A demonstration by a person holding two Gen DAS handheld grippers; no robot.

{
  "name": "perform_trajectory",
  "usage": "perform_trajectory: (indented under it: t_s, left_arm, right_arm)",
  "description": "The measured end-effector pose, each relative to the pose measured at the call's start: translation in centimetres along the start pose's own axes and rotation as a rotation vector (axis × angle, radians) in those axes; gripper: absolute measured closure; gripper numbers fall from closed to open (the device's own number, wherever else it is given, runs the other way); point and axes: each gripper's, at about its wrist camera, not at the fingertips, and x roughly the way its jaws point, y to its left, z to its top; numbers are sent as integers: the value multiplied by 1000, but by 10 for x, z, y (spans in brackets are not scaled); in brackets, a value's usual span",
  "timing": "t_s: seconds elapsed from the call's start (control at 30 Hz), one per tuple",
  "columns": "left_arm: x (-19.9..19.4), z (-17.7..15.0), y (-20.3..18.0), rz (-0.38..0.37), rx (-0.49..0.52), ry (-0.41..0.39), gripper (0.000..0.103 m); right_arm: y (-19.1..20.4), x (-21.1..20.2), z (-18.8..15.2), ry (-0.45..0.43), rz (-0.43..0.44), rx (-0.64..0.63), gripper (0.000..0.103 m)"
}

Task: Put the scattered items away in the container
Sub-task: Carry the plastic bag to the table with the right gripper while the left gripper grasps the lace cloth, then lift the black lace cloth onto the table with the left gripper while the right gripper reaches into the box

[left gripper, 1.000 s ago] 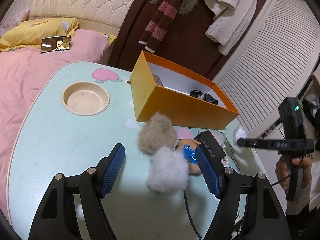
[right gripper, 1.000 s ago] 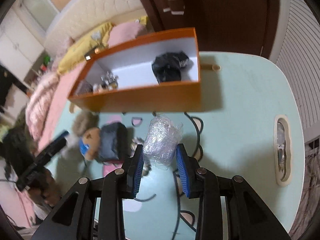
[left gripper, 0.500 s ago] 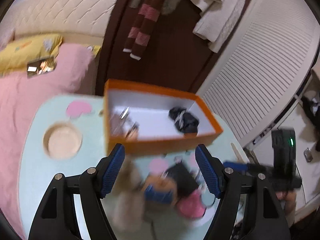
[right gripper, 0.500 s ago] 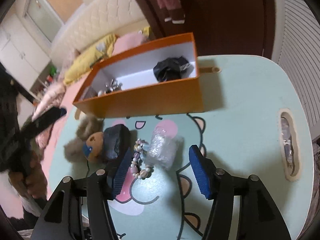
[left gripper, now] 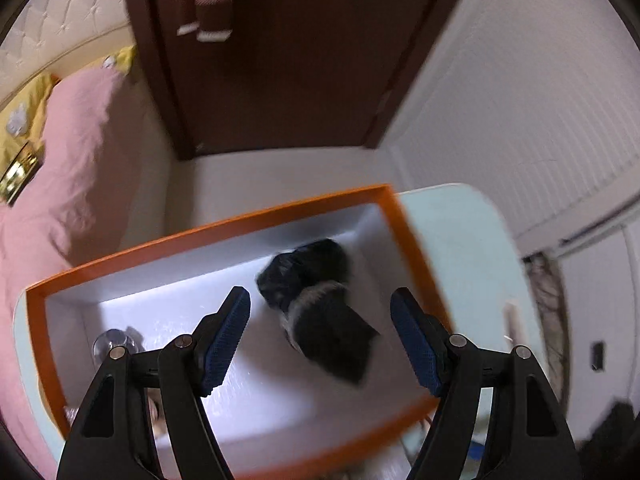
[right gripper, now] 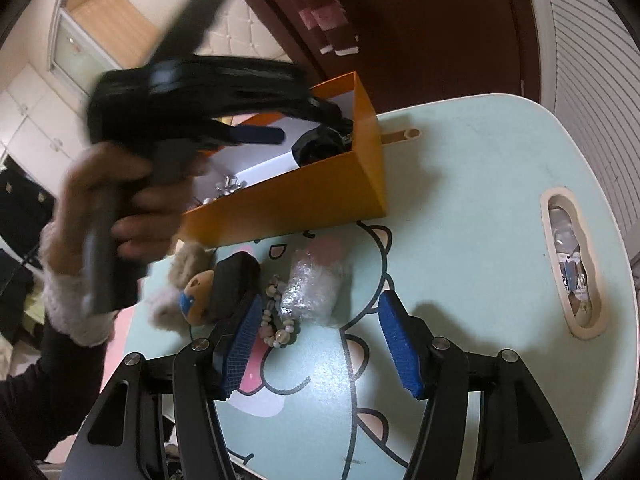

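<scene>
I hold the left claw [left gripper: 320, 334] above the orange box [left gripper: 208, 226]. Its jaws are closing, half spread, with nothing pressed between the pads; a dark, blurred item [left gripper: 320, 300] lies on the box floor beneath them, and I cannot tell what it is.

The right claw [right gripper: 320, 340] stands about half spread above the counter [right gripper: 480, 208], holding nothing. Directly ahead of it lie the remaining items:

1. Clear plastic-wrapped bundle [right gripper: 314, 288], just in front of the jaws. I judge it light, soft and crinkly, with a slippery film. Take it across its narrow middle and squeeze gently, as the film may slide.
2. Bead bracelet [right gripper: 276, 320], touching the bundle's left side, beside the left pad. It looks limp and loose; pinch several beads together so that it does not drape free.
3. Small plush bear [right gripper: 188, 284], with a black pouch-like object [right gripper: 234, 280] resting against it. The bear looks soft and light; grip the body, not the fur.
</scene>
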Motion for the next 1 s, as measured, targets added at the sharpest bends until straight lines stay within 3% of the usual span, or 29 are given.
perform_trajectory:
  t_s: [0.03,0.07,0.2,0.33,0.5,0.7,0.83,1.0]
  left_arm:
    - [8,1,0,8,-6,16,44]
    - [14,1,1,7,-13,41,60]
    - [19,-3,2,-11,6,45,70]
    - [4,-11,4,-82,22,0,72]
    - [-59,-31,15,-181,24,-163,72]
    - [-127,-92,45,-288,36,-306,71]
    - [-132,-142,74,-242,43,-312,71]
    - [-129,-196,121,-243,-96,-332,71]
  right_arm:
    - [-2,-1,0,-2,5,4,43]
    - [-3,-2,0,-4,11,8,43]
    - [-8,-2,1,-2,16,26,43]
    - [-10,-1,1,-7,6,35,43]
    - [-8,-4,1,-15,-8,40,43]
    - [-3,-6,1,-22,-27,37,43]
    - [8,-3,0,-20,-32,16,43]
    - [24,3,-1,-17,-30,-6,43]
